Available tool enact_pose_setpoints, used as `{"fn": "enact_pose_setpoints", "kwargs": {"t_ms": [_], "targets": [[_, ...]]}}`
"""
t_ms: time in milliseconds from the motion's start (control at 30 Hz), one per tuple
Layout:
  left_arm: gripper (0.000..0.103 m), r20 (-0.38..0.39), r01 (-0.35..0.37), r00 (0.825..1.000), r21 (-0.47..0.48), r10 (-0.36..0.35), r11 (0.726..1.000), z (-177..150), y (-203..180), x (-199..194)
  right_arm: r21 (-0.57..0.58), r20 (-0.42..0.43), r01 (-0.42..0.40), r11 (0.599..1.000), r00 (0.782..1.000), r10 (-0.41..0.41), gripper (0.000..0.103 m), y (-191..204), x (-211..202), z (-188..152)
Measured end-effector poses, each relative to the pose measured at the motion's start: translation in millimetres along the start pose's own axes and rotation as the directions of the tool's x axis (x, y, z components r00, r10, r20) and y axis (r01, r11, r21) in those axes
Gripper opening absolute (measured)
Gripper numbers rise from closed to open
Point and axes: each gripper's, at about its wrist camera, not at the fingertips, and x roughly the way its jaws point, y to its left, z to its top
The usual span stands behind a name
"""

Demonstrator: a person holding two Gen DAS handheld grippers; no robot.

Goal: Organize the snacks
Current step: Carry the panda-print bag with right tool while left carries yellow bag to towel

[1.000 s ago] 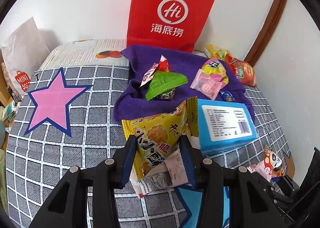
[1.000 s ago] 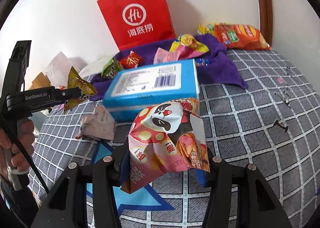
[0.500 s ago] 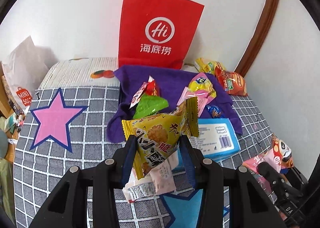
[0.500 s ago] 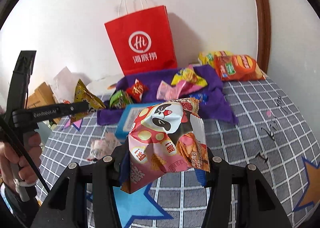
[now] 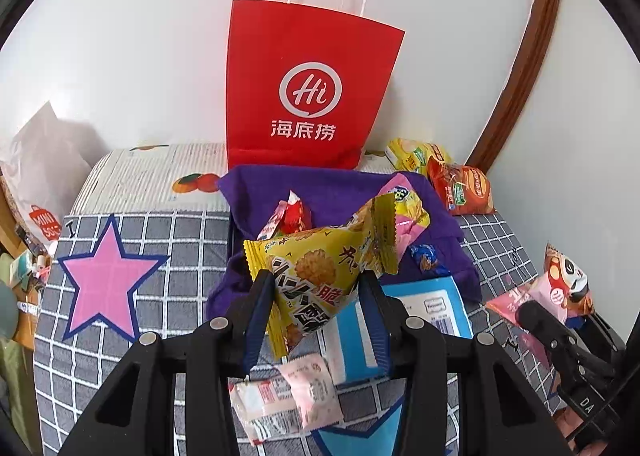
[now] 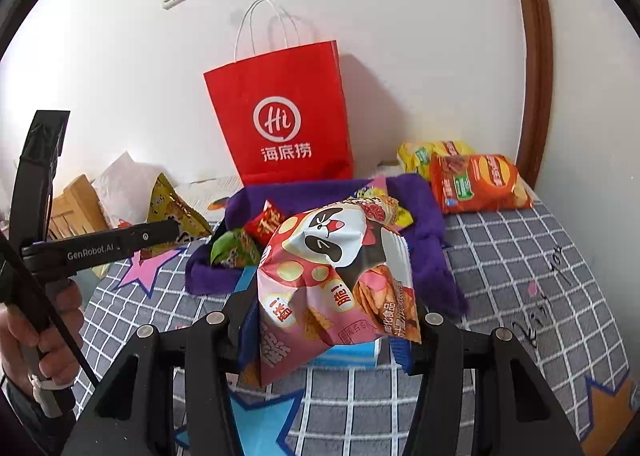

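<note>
**Both packets lifted clear of the bedspread**

Since a second ago we have raised both tongs; the red paper bag (image 5: 308,95) now shows whole, handles included, and the blue box (image 5: 424,316) has dropped low behind our fingers.

Left of the red bag lies the pink star (image 5: 106,276) on the checked bedspread (image 5: 192,232). Before the bag, on the purple cloth (image 5: 328,187), sit small snacks. Our left gripper (image 5: 316,296) is clenched on the yellow snack packet (image 5: 320,268), held in the air in front of the bag. Our right gripper (image 6: 332,320) grasps the pink panda packet (image 6: 340,276), also aloft before the bag. Right of the bag lies the orange chip bag (image 6: 480,183).
</note>
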Motion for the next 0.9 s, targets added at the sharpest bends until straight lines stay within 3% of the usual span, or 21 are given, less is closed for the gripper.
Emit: {"fn": "enact_pose_setpoints", "kwargs": {"t_ms": [500,900], "targets": [[0.042,0.015,-0.016,1.0,0.002,0.016,1.0,42,4,23,-0.018,-0.009,0.008,1.0,1.0,-0.008,0.053,-9,41,54],[0.042,0.012,-0.029,0.999,-0.014,0.029,0.999,77,13,60,-0.032,-0.004,-0.029,0.999,1.0,0.029,0.053,8,89,112]]}}
